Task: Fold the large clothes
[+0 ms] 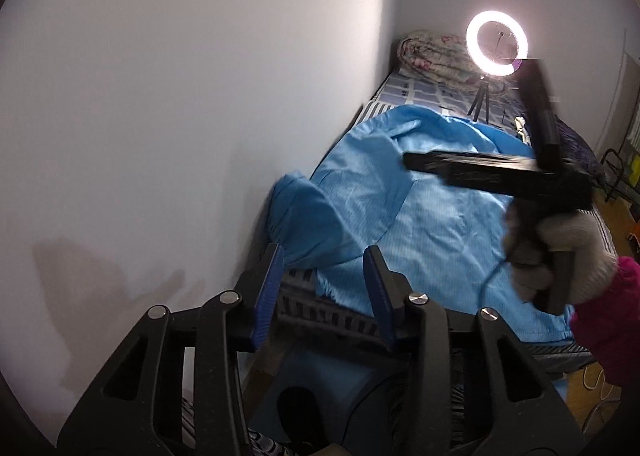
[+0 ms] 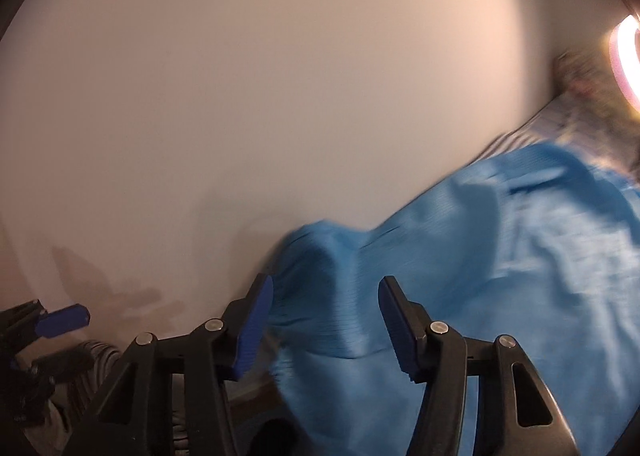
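Note:
A large light-blue garment lies spread over the bed, with a bunched sleeve against the wall. My left gripper hovers over the garment's near edge, its blue pads apart and clear of the cloth. A gloved hand with a magenta sleeve holds the right gripper's blurred black body above the garment. In the right wrist view, my right gripper is open astride a raised ridge of the blue garment, with no grip showing. The left gripper's pad shows at lower left.
A white wall runs close along the bed's left side. At the far end stand a lit ring light on a small tripod and a rolled floral quilt on a checked sheet. Dark cloth lies at the right.

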Demonstrator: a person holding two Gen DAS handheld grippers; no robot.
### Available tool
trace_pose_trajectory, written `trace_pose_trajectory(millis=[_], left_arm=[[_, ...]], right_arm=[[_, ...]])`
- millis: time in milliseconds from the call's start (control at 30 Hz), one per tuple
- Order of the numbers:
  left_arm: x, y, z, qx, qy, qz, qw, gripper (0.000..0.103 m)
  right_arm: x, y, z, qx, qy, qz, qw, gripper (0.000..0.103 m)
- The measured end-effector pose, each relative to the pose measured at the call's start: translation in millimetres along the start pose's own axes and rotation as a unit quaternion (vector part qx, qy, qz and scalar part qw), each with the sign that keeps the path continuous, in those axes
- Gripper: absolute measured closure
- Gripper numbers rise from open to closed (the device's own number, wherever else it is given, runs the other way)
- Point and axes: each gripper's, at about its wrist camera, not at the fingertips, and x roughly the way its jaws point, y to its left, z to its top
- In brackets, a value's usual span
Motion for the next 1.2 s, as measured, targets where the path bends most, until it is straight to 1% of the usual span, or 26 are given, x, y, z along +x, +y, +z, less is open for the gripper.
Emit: trace_pose_trajectory(millis=[100, 167, 300, 333, 367, 400, 433, 467, 500, 533, 600, 733, 767, 833, 867, 900, 933, 967, 1000, 1033, 1100, 1133, 1167, 1200], left_arm=[[1.0, 2.8, -2.0, -0.005, 0.005, 0.006, 1.0, 0.061], [1.7, 5.3, -2.8, -0.007, 0.007, 0.011, 0.9999, 0.065], [7.1, 10.3, -2.5, -0.012, 0.011, 0.018, 0.9997, 0.066], [8.4, 11.8, -3.4, -0.014, 0.013, 0.02, 0.9996, 0.066], [10.6, 13.3, -4.3, -0.015, 0.015, 0.02, 0.9996, 0.067], [12.6, 13.9, -5.2, -0.017, 0.016, 0.021, 0.9995, 0.066], [15.1, 14.9, -6.1, -0.018, 0.019, 0.021, 0.9994, 0.066], [17.1, 15.4, -6.9, -0.019, 0.021, 0.022, 0.9994, 0.067], [20.1, 16.1, -7.8, -0.02, 0.022, 0.022, 0.9993, 0.067], [23.5, 16.6, -7.9, -0.02, 0.024, 0.023, 0.9992, 0.067], [29.5, 17.0, -7.5, -0.02, 0.025, 0.023, 0.9992, 0.07], [37.0, 13.9, -5.2, -0.019, 0.027, 0.017, 0.9993, 0.071], [39.4, 12.8, -4.2, -0.018, 0.028, 0.014, 0.9993, 0.071], [42.6, 11.0, -2.1, -0.018, 0.028, 0.004, 0.9994, 0.071], [44.0, 8.9, -1.3, -0.017, 0.029, 0.001, 0.9994, 0.071], [46.1, 6.8, -0.6, -0.018, 0.029, -0.003, 0.9994, 0.071], [47.7, 4.9, -0.1, -0.019, 0.031, -0.009, 0.9993, 0.071], [48.2, 3.6, 0.2, -0.021, 0.032, -0.014, 0.9992, 0.071], [47.7, 3.1, 0.6, -0.022, 0.032, -0.015, 0.9991, 0.071], [47.0, 2.7, 0.8, -0.022, 0.031, -0.015, 0.9992, 0.071], [44.9, 3.5, 0.3, -0.021, 0.029, -0.011, 0.9993, 0.071], [43.9, 5.7, 0.0, -0.022, 0.03, -0.007, 0.9993, 0.071], [44.2, 7.9, 0.0, -0.025, 0.031, -0.004, 0.9992, 0.071], [44.2, 11.6, 0.0, -0.03, 0.033, 0.0, 0.999, 0.071]], right_arm=[[39.5, 4.9, -0.1, -0.01, 0.028, 0.01, 1.0, 0.045], [59.4, 10.7, -3.2, -0.022, 0.041, 0.005, 0.999, 0.045], [106.8, 6.7, -4.1, -0.022, 0.084, -0.002, 0.996, 0.045], [114.8, 5.3, -5.1, -0.02, 0.094, -0.002, 0.995, 0.047], [123.6, 4.5, -4.1, -0.02, 0.1, 0.0, 0.995, 0.059], [132.5, 3.0, -5.4, -0.019, 0.112, 0.005, 0.993, 0.075], [141.9, -0.6, -5.0, -0.018, 0.121, 0.006, 0.993, 0.082], [146.6, -2.0, -5.7, -0.017, 0.125, 0.006, 0.992, 0.098], [147.9, -3.8, -6.1, -0.013, 0.125, 0.003, 0.992, 0.103], [145.7, -4.9, -5.5, -0.006, 0.123, -0.001, 0.992, 0.103], [134.2, -14.6, -3.9, 0.02, 0.104, 0.004, 0.994, 0.103], [93.7, -35.0, -4.5, 0.065, 0.057, 0.01, 0.996, 0.103], [88.5, -40.0, -4.7, 0.072, 0.05, 0.009, 0.996, 0.103], [63.2, -50.1, -9.3, 0.096, 0.024, 0.019, 0.995, 0.103], [58.5, -52.2, -10.2, 0.094, 0.014, 0.028, 0.995, 0.102], [56.9, -51.2, -10.6, 0.087, 0.014, 0.032, 0.996, 0.094], [59.8, -48.7, -9.8, 0.078, 0.023, 0.032, 0.996, 0.086], [62.5, -45.9, -8.1, 0.071, 0.029, 0.036, 0.996, 0.057], [70.2, -41.2, -7.5, 0.06, 0.035, 0.04, 0.997, 0.034], [83.7, -40.6, -5.7, 0.049, 0.039, 0.041, 0.997, 0.03], [98.3, -29.6, -5.0, 0.033, 0.054, 0.042, 0.997, 0.029], [113.0, -24.7, -3.7, 0.023, 0.069, 0.038, 0.997, 0.03], [123.4, -19.4, -5.1, 0.016, 0.079, 0.035, 0.996, 0.033], [133.0, -17.0, -6.4, 0.009, 0.089, 0.031, 0.995, 0.042]])
